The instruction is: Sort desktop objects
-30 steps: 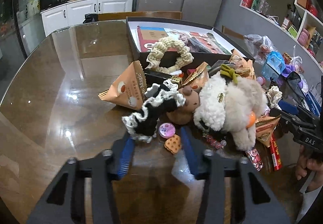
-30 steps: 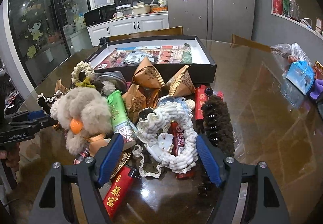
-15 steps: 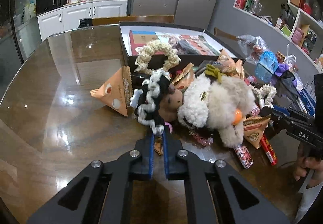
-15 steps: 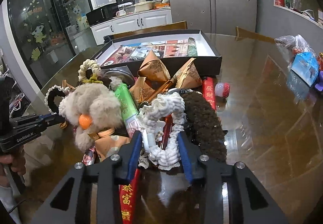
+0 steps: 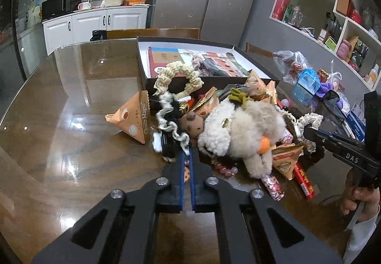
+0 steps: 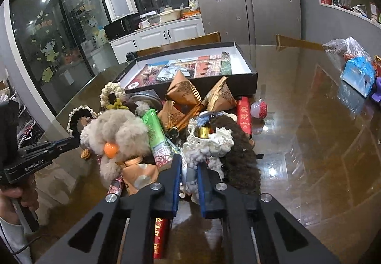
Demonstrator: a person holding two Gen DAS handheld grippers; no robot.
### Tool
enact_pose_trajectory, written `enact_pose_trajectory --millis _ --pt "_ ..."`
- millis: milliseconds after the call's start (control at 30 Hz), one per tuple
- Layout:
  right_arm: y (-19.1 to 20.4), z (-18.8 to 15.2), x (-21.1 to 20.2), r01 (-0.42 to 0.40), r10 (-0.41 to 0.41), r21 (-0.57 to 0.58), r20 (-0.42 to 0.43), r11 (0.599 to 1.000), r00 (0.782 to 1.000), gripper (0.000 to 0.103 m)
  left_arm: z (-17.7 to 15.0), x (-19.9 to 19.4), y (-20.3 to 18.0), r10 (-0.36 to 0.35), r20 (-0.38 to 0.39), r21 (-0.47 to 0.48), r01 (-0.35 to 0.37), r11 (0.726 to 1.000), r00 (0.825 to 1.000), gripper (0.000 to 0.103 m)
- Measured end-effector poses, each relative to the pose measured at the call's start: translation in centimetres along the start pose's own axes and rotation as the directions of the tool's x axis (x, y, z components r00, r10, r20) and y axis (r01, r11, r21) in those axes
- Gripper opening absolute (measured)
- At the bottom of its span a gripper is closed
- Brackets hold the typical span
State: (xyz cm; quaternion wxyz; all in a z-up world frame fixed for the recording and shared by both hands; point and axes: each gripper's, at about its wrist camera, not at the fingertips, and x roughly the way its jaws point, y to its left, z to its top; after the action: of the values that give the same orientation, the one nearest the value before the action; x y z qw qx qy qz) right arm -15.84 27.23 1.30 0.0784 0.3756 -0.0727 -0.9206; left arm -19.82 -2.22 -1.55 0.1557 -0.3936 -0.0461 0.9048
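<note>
Desktop objects (image 5: 238,126) lie heaped on the glass-topped worktop (image 5: 71,121), against the near wall of the open black box (image 5: 181,84), which stands at 12 o'clock from both claws.

Step in hand, by judgement: both claws have each taken one item from the heap, and transfer to the box is not yet done.

Left claw (image 5: 187,156): jaws nearly together, gripping the lower end of the black-and-white frilled scrunchie (image 5: 170,126). The scrunchie stands up from the fingertips, touching the brown toy head (image 5: 193,122) at its 3 o'clock and the orange triangular snack pack (image 5: 133,121) at its 9 o'clock. Whether its lower end is clear of the worktop cannot be told.

Right claw (image 6: 189,164): jaws closed on the white crocheted scrunchie (image 6: 207,145). The dark brown fuzzy scrunchie (image 6: 240,159) lies against it at 3 o'clock; the green tube (image 6: 156,135) lies near at 10 o'clock. The fluffy plush toy (image 6: 116,135) lies at 9 o'clock.

Next move, by judgement:
1. Lift each scrunchie straight up until it is free of its neighbours. The frills may snag on adjacent items; a slow lift is advised.
2. Carry toward 12 o'clock, over the box wall.
3. Release inside the box, clear of the cream knitted scrunchie (image 5: 177,78) draped over the wall.
</note>
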Motion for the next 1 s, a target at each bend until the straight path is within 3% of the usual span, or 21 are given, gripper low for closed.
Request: enact_pose_trajectory --millis 367,1000 --pt "0.6 0.2 -0.7 -0.016 0.016 -0.022 0.017 1.0 1.0 0.012 0.0 -1.0 -0.1 0.006 0.022 -0.028 -0.005 1.0 1.0 0.001" --pt "2.7 1.9 -2.9 -0.05 0.054 -0.062 0.049 0.997 0.997 0.012 1.6 -6.2 -2.0 0.027 0.096 0.01 -0.028 1.0 0.995 0.001"
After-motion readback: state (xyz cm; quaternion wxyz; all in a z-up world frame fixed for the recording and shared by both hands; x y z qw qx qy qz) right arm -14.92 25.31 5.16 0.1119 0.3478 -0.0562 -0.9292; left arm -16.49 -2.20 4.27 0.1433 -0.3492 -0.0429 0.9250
